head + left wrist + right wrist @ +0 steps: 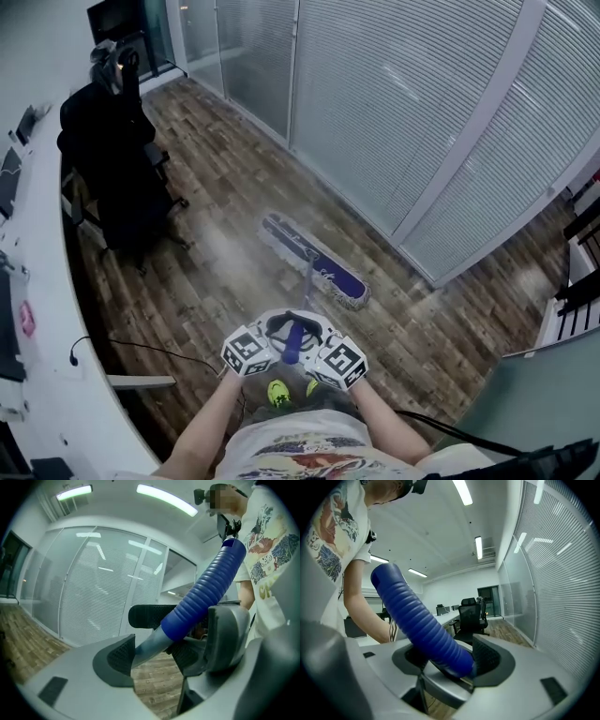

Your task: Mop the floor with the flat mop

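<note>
1. Position of flat mop [314, 262] — purple pad flat on the wood-plank floor [225, 206], lying diagonally near the floor's edge along the blinded glass partition [394, 112].
2. Its shaft slants up to a blue ribbed grip [292, 342] in front of the person.
3. Left gripper [157, 656]: jaws clamped on the grey shaft just below the grip.
4. Right gripper [447, 660]: jaws clenched on the grip itself — the two grippers face each other.
5. Black office chair [122, 178] by the white desk [47, 309], well apart from the mop.
</note>
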Motion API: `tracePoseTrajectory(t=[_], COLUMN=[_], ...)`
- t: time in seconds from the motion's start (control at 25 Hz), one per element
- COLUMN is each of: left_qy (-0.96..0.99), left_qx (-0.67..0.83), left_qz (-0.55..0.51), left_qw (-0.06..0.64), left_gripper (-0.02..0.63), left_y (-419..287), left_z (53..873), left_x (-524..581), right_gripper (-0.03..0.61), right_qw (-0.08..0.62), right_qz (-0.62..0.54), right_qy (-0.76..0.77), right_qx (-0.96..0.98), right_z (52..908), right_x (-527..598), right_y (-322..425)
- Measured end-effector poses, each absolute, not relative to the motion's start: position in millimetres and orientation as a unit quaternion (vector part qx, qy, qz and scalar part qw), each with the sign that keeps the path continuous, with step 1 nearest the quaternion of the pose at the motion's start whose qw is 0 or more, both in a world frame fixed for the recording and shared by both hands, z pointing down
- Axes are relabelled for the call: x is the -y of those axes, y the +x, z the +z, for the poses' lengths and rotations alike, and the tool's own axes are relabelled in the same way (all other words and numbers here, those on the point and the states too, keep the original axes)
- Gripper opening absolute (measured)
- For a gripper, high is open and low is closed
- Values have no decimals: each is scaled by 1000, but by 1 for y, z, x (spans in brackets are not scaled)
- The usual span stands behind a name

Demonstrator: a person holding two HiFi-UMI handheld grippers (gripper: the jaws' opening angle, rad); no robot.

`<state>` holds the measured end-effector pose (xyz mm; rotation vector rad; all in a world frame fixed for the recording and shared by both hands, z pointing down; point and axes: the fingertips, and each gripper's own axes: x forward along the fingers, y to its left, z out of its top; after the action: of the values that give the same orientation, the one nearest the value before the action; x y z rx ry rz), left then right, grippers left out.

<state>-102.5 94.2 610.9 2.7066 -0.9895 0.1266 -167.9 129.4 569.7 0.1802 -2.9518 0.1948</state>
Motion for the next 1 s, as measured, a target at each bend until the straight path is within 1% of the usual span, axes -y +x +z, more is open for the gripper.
tracePoseTrajectory(t=[0.28,0.6,0.8,1.0], left_qy=[925,913,902,897], left_qx=[351,380,405,415], left_qz=[56,68,69,76], left_qw=[130,134,136,129], left_gripper=[235,235,235,235], left_y=[-72,3,32,44], left_z=[600,595,594,604], left_x=[-148,-224,-266,-268], right_gripper=[255,255,255,256], right_qw=[81,69,67,62], right_qz=[74,78,77,66], right_qy=[42,3,-32,-39], right_qx=[993,995,994,995], right_z=[558,550,547,556], right_x=[-185,-264,-309,-313], right_y=[-136,-56,-25,-11])
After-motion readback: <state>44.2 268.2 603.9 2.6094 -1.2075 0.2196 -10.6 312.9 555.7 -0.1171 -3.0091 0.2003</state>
